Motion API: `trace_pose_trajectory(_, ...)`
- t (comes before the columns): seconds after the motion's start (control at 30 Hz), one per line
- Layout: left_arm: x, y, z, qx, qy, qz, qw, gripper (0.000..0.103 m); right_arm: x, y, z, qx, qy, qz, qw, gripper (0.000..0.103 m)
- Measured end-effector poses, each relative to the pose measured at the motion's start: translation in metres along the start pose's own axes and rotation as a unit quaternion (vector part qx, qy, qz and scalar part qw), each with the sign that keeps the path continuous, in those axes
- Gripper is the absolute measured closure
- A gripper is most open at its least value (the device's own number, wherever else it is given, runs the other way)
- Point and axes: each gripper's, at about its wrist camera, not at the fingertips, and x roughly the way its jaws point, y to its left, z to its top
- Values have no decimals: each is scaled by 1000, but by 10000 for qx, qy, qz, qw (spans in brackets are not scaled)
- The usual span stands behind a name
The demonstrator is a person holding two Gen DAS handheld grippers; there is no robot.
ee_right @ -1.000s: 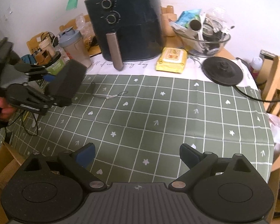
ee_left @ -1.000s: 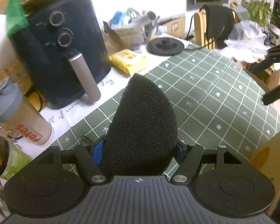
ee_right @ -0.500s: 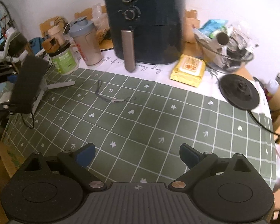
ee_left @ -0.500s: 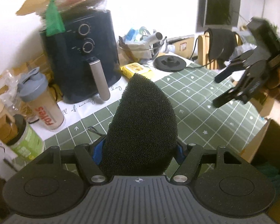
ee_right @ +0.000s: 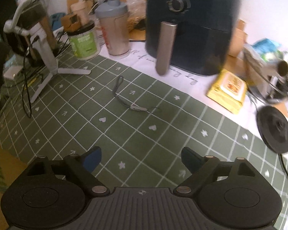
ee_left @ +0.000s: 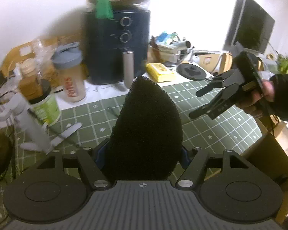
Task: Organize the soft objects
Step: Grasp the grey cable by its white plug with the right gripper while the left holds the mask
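Observation:
My left gripper [ee_left: 142, 153] is shut on a black foam sponge [ee_left: 146, 130] that stands up between its fingers and hides the tips, held above the green checked tablecloth [ee_left: 201, 126]. My right gripper [ee_right: 141, 160] is open and empty over the same cloth [ee_right: 124, 134]. It also shows in the left wrist view [ee_left: 205, 103] at the right, held in a hand, jaws apart. The sponge is out of the right wrist view.
At the table's back stand a dark air fryer [ee_right: 192, 25], a shaker bottle [ee_right: 115, 32], a green-labelled jar [ee_right: 84, 42], a yellow wipes pack [ee_right: 228, 92], a black round kettle base [ee_right: 274, 130]. A white tripod stand [ee_right: 46, 57] and a grey lanyard [ee_right: 128, 99] lie on the cloth.
Both grippers have pulled back and swung left; the right gripper now sits closer to the air fryer. The left gripper still holds the sponge. The right gripper stays open.

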Motion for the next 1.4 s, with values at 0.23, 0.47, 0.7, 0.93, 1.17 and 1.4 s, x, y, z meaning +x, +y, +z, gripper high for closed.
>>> trace_pose_trajectory(0.23,-21,11,-16,-355,10,147,9993,34,40,10,22,-585,44,-77,9982,26)
trace_pose_trajectory(0.47,-36,21,-29,-650,13,333,9973,34,83,24,39,-1202,132,-184,9925,39)
trace_pose_trajectory(0.7,-46,32,-42,-902,103,513,9946,34,122,29,55,-1482,130,-172,9887,47)
trace_pose_trajectory(0.93,-49,38,-53,-1052,243,587,9924,34,143,11,66,-885,198,518,9945,60)
trace_pose_trajectory(1.17,-47,40,-54,-1072,283,503,9926,34,135,15,60,-848,504,603,9933,73)
trace_pose_trajectory(1.4,-46,36,-52,-1006,247,404,9938,34,135,28,61,-1307,923,746,9843,73)
